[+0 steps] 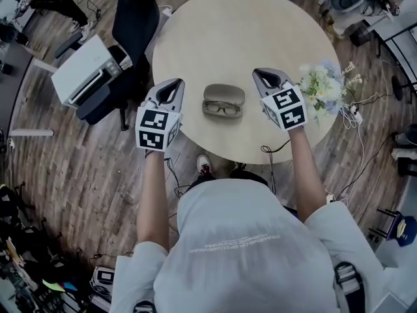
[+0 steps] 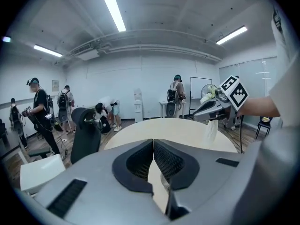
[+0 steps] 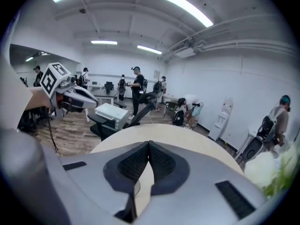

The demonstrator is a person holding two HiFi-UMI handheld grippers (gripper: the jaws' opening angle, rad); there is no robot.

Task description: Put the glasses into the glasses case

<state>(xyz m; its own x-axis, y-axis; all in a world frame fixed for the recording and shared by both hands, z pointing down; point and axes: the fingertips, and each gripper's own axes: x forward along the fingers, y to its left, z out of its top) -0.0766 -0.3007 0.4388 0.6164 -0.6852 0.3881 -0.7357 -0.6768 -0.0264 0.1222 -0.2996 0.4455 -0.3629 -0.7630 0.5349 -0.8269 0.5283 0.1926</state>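
Note:
On the round beige table (image 1: 247, 31), near its front edge, lies a grey oval glasses case (image 1: 224, 94). Dark-framed glasses (image 1: 221, 109) rest at the case's near side; I cannot tell whether they lie inside it. My left gripper (image 1: 173, 83) hovers just left of the case with its jaws shut and nothing between them. My right gripper (image 1: 264, 74) hovers just right of the case, also shut and empty. In the left gripper view the jaws (image 2: 153, 143) meet over the tabletop, and the right gripper (image 2: 213, 109) shows beyond. The right gripper view shows its own shut jaws (image 3: 149, 145) and the left gripper (image 3: 70, 93).
A bunch of pale flowers (image 1: 324, 87) stands at the table's right edge, close to my right gripper. A black chair (image 1: 133, 18) and a white box-shaped machine (image 1: 88, 70) stand left of the table. Cables run over the wooden floor. Several people (image 2: 176, 95) stand farther off.

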